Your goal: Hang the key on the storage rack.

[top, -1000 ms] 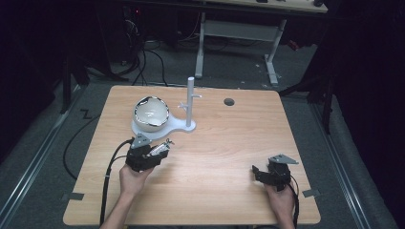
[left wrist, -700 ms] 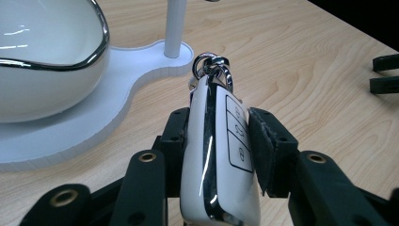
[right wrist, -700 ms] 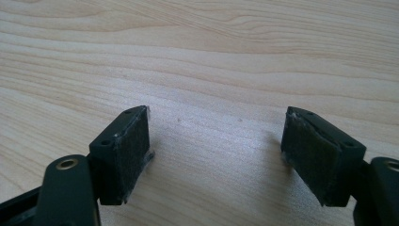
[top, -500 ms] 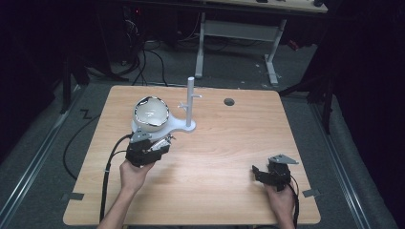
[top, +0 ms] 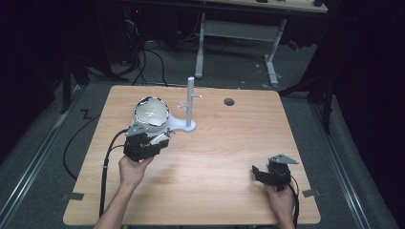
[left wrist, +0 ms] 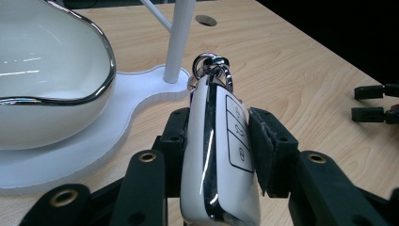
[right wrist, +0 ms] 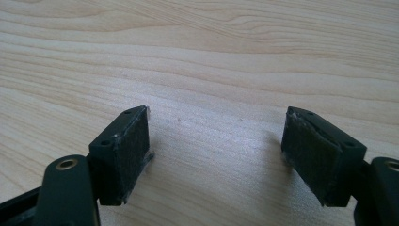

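My left gripper (left wrist: 220,141) is shut on a white car key fob (left wrist: 219,155) with chrome trim and a metal key ring (left wrist: 211,66) at its far end. In the high view the left gripper (top: 160,140) sits just in front of a white bowl (top: 151,112) with a silver rim, which rests on a white stand base (top: 181,125). A white post (top: 190,102) with short pegs rises from that base. The bowl (left wrist: 47,80) and the post (left wrist: 178,40) stand close ahead of the fob. My right gripper (right wrist: 216,155) is open above bare wood; it lies near the front right of the table (top: 258,172).
The wooden table (top: 229,143) has a round cable hole (top: 229,101) at its far right. The right gripper's fingers (left wrist: 374,101) show at the right edge of the left gripper view. A cable (top: 107,162) trails from the left gripper off the front edge. Dark floor and desk legs lie beyond.
My left gripper has moved forward with the key fob, closer to the bowl and the stand. The right gripper has stayed where it was.
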Motion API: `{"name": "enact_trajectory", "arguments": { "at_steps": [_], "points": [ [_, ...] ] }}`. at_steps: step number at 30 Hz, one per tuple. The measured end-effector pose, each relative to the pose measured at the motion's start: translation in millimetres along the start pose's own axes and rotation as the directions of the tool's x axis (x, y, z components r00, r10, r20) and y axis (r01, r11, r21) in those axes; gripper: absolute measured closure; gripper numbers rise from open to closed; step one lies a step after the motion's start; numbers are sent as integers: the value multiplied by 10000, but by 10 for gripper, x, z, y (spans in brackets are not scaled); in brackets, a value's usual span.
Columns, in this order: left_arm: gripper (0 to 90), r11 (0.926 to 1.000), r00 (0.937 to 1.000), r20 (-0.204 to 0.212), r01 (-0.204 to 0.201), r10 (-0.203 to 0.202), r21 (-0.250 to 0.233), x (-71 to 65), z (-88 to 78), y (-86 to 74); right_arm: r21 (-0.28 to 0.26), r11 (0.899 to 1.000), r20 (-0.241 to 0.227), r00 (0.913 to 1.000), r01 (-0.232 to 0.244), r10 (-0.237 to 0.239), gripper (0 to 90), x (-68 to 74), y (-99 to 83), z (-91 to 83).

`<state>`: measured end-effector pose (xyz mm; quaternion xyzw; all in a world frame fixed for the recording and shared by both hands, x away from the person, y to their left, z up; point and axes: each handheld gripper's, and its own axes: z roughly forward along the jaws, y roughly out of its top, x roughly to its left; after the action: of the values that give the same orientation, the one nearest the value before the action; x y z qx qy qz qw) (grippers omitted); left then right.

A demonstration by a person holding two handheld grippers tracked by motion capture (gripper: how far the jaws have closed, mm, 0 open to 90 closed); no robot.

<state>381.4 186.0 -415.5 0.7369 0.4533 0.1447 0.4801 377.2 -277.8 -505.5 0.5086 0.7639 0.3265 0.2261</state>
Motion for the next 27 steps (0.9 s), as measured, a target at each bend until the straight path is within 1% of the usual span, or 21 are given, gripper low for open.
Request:
{"name": "enact_trajectory", "arguments": {
  "at_steps": [4, 9, 10, 12, 16, 18, 22, 27],
  "points": [
    [609, 10000, 10000, 3, 75, -75, -23, 13, -10, 31, 0, 10000, 5, 10000, 2, -2, 239, -1, 0, 0],
    [609, 9999, 10000, -17, 39, -39, -115, 14, -29, 106, 1, 10000, -4, 10000, 7, -7, 239, -1, 0, 0],
    [609, 9999, 10000, 30, 58, -58, -98, 24, -31, 122, -1, 10000, -3, 10000, 3, -3, 239, 0, 0, 0],
    [609, 10000, 10000, -16, 47, -48, -61, 43, -29, 159, -1, 10000, -6, 10000, 0, 0, 239, 0, 0, 0],
    [609, 9996, 9998, 44, 178, -178, -215, 70, -34, 221, 1, 10000, -6, 10000, 6, -6, 239, -1, 0, 0],
    [608, 9995, 9996, 109, 267, -265, -192, 86, -33, 247, 1, 10000, -2, 10000, 4, -4, 239, -1, 0, 0],
    [609, 9996, 9997, 32, 226, -226, -164, 107, -25, 321, 1, 10000, -2, 10000, 4, -4, 239, -1, -1, -1],
    [609, 9988, 9994, 49, 353, -351, -348, 130, -14, 415, 3, 10000, -8, 10000, -5, 5, 239, -1, -1, -1]
  ]
}}
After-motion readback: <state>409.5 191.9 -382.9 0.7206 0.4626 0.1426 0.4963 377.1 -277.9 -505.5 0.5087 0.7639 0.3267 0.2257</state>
